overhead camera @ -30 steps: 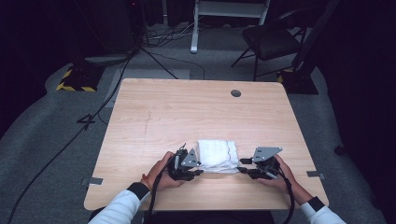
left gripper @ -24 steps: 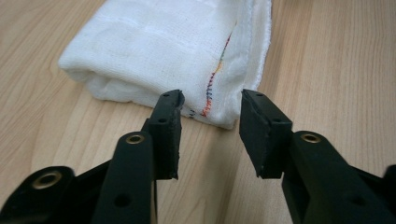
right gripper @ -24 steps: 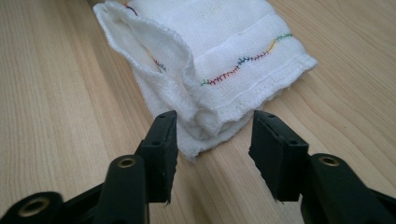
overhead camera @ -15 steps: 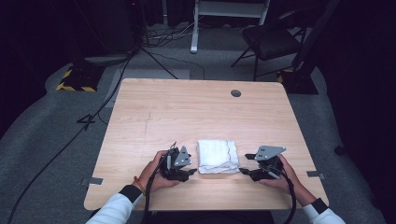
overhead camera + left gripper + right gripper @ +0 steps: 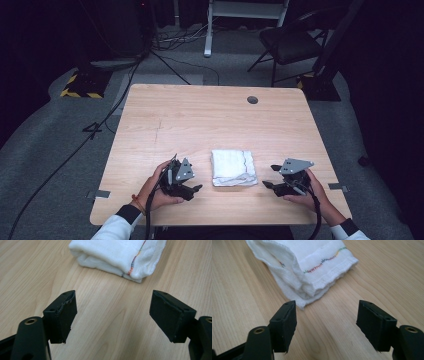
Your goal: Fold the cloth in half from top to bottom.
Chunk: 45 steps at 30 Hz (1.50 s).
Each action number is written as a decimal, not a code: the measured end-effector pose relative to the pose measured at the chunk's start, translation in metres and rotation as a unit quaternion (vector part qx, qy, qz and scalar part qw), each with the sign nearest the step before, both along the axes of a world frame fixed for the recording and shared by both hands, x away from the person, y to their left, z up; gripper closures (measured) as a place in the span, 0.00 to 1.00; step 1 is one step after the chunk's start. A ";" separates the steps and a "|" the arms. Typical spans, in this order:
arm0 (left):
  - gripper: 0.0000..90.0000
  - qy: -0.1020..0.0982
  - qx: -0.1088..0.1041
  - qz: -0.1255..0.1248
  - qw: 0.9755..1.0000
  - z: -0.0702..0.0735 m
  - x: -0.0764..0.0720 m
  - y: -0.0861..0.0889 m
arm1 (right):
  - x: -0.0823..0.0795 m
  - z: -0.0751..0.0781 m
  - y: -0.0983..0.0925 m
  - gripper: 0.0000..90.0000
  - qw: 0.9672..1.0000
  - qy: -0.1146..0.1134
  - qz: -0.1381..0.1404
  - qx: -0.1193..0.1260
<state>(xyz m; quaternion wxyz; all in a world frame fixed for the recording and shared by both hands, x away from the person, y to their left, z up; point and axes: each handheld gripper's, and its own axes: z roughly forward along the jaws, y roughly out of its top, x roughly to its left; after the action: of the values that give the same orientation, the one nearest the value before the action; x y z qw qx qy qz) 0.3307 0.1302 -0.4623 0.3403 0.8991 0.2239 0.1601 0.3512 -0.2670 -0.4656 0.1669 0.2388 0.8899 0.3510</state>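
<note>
White folded cloth (image 5: pixel 233 168) on the wooden table (image 5: pixel 210 120), between left gripper (image 5: pixel 191 188) and right gripper (image 5: pixel 270 179); both sets of jaws just opened wide, empty, clear of the cloth.

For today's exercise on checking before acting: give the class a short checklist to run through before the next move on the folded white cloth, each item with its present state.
1. Folded cloth lies flat on the table: ok.
2. Left gripper jaws have just been opening, nothing between them: ok.
3. Right gripper likewise, nothing between them: ok.
4. Both grippers clear of the cloth: ok.
5. Layers neatly aligned: not ok, edges stagger.
6. Cloth's underside smooth: cannot tell.
</note>
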 end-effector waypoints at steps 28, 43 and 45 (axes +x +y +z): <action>0.19 -0.009 0.044 0.095 0.994 -0.009 -0.009 0.056 | -0.007 -0.010 -0.067 0.32 0.996 0.003 -0.089 -0.016; 0.21 0.007 0.044 0.144 0.988 -0.023 -0.009 0.090 | -0.013 -0.026 -0.112 0.30 0.988 0.028 -0.148 0.029; 0.21 0.013 0.055 0.147 0.988 -0.027 -0.009 0.094 | -0.014 -0.030 -0.117 0.30 0.986 0.031 -0.158 0.029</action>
<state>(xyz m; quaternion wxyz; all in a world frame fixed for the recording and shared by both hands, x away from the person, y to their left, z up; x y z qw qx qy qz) 0.3214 0.2243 -0.4894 0.2605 0.8756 0.3492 0.2086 0.3373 -0.3841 -0.4960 0.1853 0.3923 0.8350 0.3384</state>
